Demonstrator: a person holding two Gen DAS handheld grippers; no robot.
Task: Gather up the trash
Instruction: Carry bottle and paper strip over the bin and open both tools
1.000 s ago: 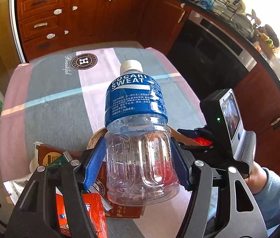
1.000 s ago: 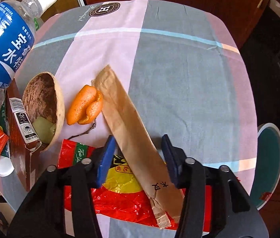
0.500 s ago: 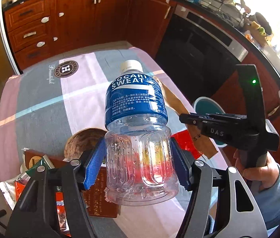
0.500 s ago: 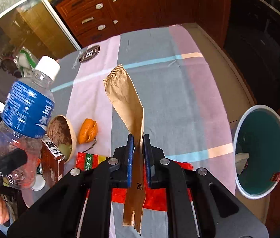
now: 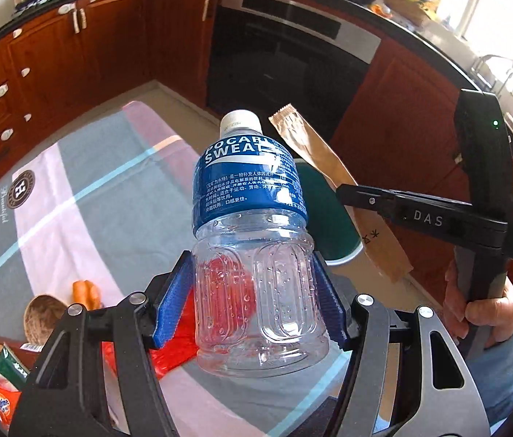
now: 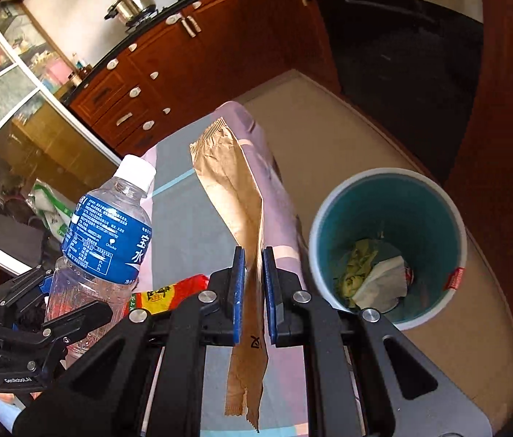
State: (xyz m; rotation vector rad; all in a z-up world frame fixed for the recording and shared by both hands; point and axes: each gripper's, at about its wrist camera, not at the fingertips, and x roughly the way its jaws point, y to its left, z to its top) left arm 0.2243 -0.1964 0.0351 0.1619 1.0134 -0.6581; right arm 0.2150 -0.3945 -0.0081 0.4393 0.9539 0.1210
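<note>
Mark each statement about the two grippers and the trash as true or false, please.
1. The left gripper holds a capped plastic bottle. True.
2. The right gripper holds an orange peel. False: its jaws are shut on a brown paper sleeve.
3. The bin stands on the floor beside the table. True.
4. The bin is empty. False: crumpled paper and other scraps lie inside.
5. A red wrapper lies on the table. True.
</note>
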